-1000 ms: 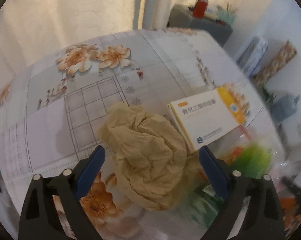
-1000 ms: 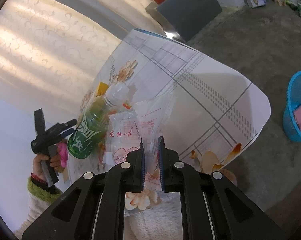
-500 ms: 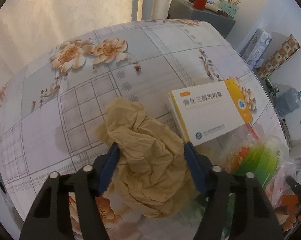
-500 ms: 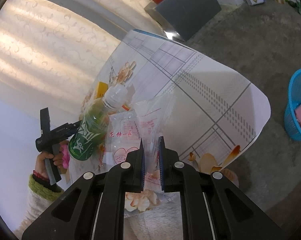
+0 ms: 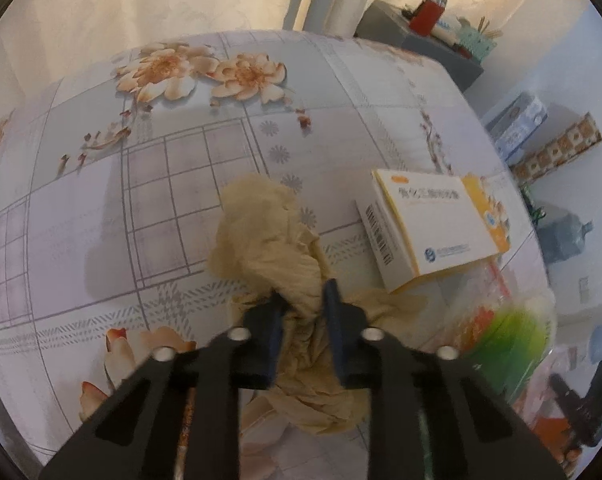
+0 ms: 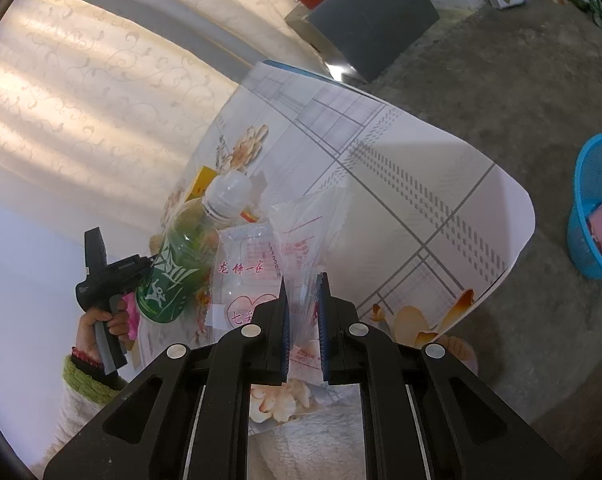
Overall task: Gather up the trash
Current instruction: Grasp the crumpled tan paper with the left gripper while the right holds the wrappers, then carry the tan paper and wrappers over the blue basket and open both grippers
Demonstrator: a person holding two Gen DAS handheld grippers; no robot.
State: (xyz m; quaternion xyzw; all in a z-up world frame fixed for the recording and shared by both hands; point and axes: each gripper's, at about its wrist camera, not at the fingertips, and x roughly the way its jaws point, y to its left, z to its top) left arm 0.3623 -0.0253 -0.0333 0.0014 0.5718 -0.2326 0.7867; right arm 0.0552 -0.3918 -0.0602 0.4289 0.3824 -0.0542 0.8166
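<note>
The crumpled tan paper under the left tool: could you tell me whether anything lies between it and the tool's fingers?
Nothing visible does. The left tool is closing, its blue fingers already pinching a fold of the crumpled tan paper. The white and yellow box lies clear beside it.

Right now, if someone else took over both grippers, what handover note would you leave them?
Left gripper: jaws closing on the crumpled tan paper, which is between the pads and lies on the table.
Right gripper: shut on the clear plastic bag.
On the table: green bottle, white and yellow box.
Blue basket on the floor already holds a pink item.
Left: bin the paper, bag, bottle and box.
</note>
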